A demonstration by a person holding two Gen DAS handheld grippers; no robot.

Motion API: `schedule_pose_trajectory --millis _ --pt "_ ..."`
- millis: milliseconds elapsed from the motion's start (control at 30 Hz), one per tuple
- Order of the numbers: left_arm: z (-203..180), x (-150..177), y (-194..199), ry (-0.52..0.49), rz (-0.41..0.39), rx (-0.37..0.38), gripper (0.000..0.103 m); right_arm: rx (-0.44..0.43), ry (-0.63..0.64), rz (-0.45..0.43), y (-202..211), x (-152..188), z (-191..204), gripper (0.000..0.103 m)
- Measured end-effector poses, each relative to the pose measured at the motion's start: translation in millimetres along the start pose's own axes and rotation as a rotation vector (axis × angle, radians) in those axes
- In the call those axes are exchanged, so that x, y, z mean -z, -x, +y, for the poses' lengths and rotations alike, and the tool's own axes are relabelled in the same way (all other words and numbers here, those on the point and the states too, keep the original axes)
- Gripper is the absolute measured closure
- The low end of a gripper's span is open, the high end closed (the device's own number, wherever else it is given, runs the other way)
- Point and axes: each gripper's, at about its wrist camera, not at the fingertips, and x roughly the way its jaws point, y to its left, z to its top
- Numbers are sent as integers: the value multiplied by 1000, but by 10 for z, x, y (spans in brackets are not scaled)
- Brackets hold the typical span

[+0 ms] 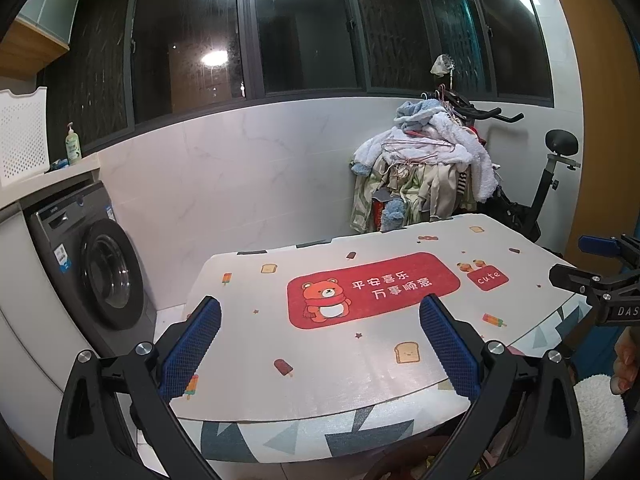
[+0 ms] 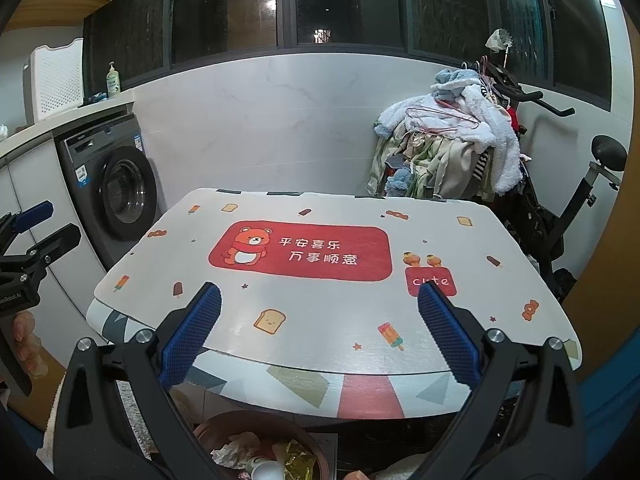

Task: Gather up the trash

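A brown bin point(image 2: 224, 426) sits below the table's near edge in the right wrist view, holding crumpled white paper point(image 2: 232, 450), a yellow wrapper point(image 2: 298, 462) and a white cup point(image 2: 268, 470). My right gripper point(image 2: 320, 316) hangs open above the table point(image 2: 320, 304), nothing between its blue pads. My left gripper point(image 1: 320, 320) is open too, over the table's near left part point(image 1: 340, 368), empty. The table mat shows a red panel with a bear point(image 1: 372, 288). No loose trash shows on the tabletop. Each gripper appears at the edge of the other's view, the right gripper point(image 1: 592, 264) and the left gripper point(image 2: 40, 224).
A washing machine point(image 1: 100, 268) stands left under a counter with a white basket point(image 1: 22, 132) and a soap bottle point(image 1: 73, 144). A heap of clothes point(image 1: 424, 168) and an exercise bike point(image 1: 552, 184) stand behind the table on the right. Dark windows point(image 1: 304, 28) run along the back wall.
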Motion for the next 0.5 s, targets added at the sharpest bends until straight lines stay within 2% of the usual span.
schedule_pose_trajectory --millis 500 --pt "5 -11 -2 3 2 -4 6 20 -4 -8 7 -16 -53 6"
